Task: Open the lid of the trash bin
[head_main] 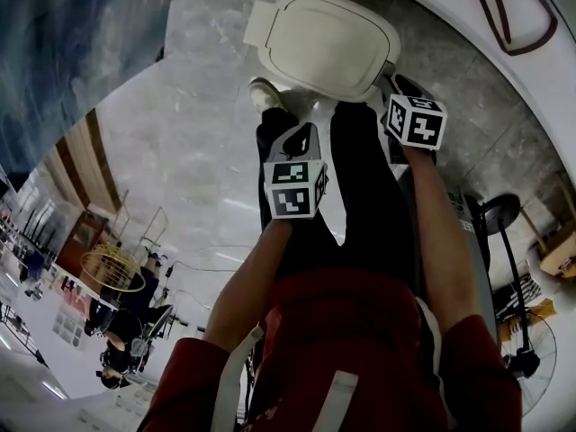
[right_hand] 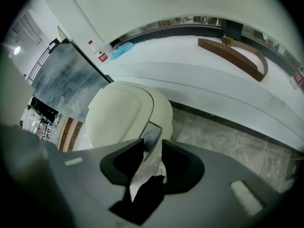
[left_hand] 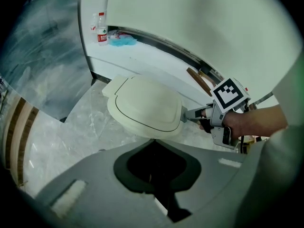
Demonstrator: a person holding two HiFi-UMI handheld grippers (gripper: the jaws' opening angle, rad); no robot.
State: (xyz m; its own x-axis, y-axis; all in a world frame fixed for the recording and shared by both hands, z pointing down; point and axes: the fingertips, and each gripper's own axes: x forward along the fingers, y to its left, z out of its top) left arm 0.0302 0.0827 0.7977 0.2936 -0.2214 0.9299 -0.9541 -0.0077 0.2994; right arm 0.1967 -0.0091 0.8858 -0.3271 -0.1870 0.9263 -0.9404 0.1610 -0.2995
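A cream trash bin with a domed lid (head_main: 324, 43) stands on the marble floor in front of my feet. The same lid (left_hand: 145, 106) fills the middle of the left gripper view. My right gripper (head_main: 392, 79) reaches the lid's right edge, and its fingertips (left_hand: 186, 114) touch the rim there. In the right gripper view its jaws (right_hand: 152, 145) stand open, with a grey part of the bin's rim (right_hand: 151, 137) and crinkled bag plastic showing in the gap. My left gripper (head_main: 304, 131) hovers short of the bin's near side; its jaws (left_hand: 152, 141) meet at the tips, empty.
A curved white counter (left_hand: 156, 56) runs behind the bin, carrying a water bottle (left_hand: 101, 29), a blue cloth (left_hand: 122, 39) and a brown wooden strip (right_hand: 237, 51). My shoe (head_main: 264, 93) is beside the bin's left. A standing fan (head_main: 499, 214) is at the right.
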